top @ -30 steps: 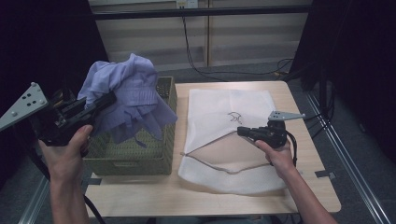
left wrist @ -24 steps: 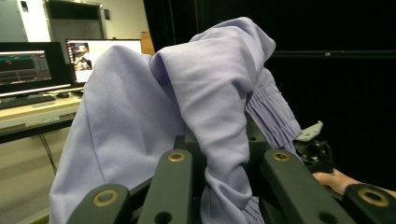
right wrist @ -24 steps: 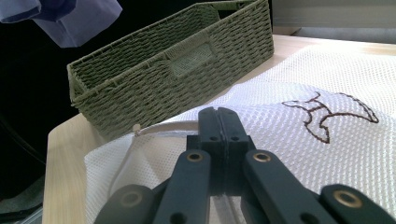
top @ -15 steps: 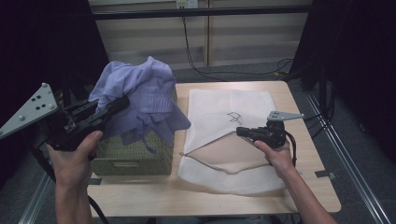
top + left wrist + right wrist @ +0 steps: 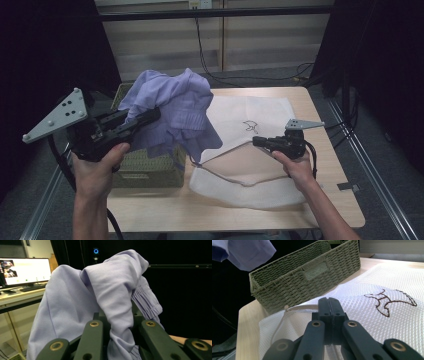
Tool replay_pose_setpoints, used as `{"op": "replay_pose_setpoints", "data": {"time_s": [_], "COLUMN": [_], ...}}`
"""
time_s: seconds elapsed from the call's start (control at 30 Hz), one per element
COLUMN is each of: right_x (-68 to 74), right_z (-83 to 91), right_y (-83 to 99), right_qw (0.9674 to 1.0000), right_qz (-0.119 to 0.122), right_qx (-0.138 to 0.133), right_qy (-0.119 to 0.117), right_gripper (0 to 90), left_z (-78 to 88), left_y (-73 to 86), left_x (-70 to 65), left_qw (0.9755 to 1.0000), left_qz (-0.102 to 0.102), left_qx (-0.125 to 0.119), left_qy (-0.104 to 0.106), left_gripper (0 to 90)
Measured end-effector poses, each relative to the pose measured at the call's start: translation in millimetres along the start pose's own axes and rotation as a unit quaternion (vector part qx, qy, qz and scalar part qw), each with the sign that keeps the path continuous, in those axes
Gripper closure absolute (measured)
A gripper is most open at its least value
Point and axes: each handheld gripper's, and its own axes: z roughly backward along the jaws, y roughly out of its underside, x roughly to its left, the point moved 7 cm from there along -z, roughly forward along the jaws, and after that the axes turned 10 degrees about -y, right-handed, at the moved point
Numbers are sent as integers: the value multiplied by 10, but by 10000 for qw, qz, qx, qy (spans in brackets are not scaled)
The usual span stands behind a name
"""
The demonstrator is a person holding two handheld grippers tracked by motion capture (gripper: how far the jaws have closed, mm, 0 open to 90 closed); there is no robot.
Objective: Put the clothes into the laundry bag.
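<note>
A lavender garment [image 5: 175, 110] hangs bunched from my left gripper [image 5: 154, 115], which is shut on a fold of it and held up over the right side of a green woven basket [image 5: 150, 167]. In the left gripper view the cloth [image 5: 112, 290] drapes over and between the jaws of that gripper [image 5: 117, 325]. A white mesh bag [image 5: 250, 115] with a small embroidered mark lies flat on the table. My right gripper [image 5: 257, 141] is shut on the bag's upper edge at its mouth, lifting that layer slightly. The right gripper view shows this gripper [image 5: 329, 301] with jaws pressed together over the mesh [image 5: 374, 315].
The basket [image 5: 307, 277] stands at the table's left edge, close beside the bag. A corner of the garment [image 5: 244, 252] hangs above it. The wooden table [image 5: 330, 200] shows bare along the front and right. Cables lie on the floor behind.
My left gripper has carried the garment rightward, from over the basket's middle to its right side by the bag. The right gripper and the bag have stayed still.
</note>
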Motion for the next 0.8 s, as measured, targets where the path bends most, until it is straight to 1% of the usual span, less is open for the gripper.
{"op": "replay_pose_setpoints", "data": {"time_s": [0.07, 0.17, 0.2, 0.23, 0.3, 0.33, 0.37, 0.43, 0.6, 0.63, 0.67, 0.8], "right_x": [2, 3, 3, 3, 3, 3, 2, 6, 6, 7, 6, 9], "right_z": [-4, -8, -10, -11, -11, -11, -10, -10, -12, -14, -15, -21], "right_y": [-1, 2, 2, 1, 1, 1, 0, 1, 3, 4, 4, 2], "right_qw": [10000, 10000, 10000, 10000, 10000, 10000, 10000, 10000, 10000, 10000, 10000, 10000], "right_qz": [-8, -13, -10, -4, -3, 0, 11, -26, 13, 3, 2, -3], "right_qx": [-7, 3, 4, 0, 1, 2, -2, 4, 15, 13, 11, 2], "right_qy": [-7, -15, -17, -23, -26, -26, -21, -28, -48, -55, -58, -66], "right_gripper": [900, 900, 900, 900, 900, 900, 900, 900, 900, 900, 900, 900], "left_z": [-46, -123, -154, -184, -253, -282, -316, -397, -536, -557, -571, -640], "left_y": [10, 35, 47, 62, 85, 101, 112, 130, 160, 159, 164, 181], "left_x": [-36, -92, -118, -140, -191, -209, -233, -305, -429, -452, -468, -564], "left_qw": [10000, 9998, 9998, 9996, 9993, 9990, 9988, 9984, 9964, 9964, 9960, 9948], "left_qz": [14, -25, 3, -28, 28, -45, -54, -2, -76, -26, -78, -89], "left_qx": [27, 95, 125, 162, 187, 250, 272, 309, 410, 393, 417, 452], "left_qy": [68, 165, 184, 240, 321, 358, 393, 474, 735, 748, 781, 910], "left_gripper": [791, 791, 791, 791, 791, 791, 791, 791, 791, 791, 791, 790]}}
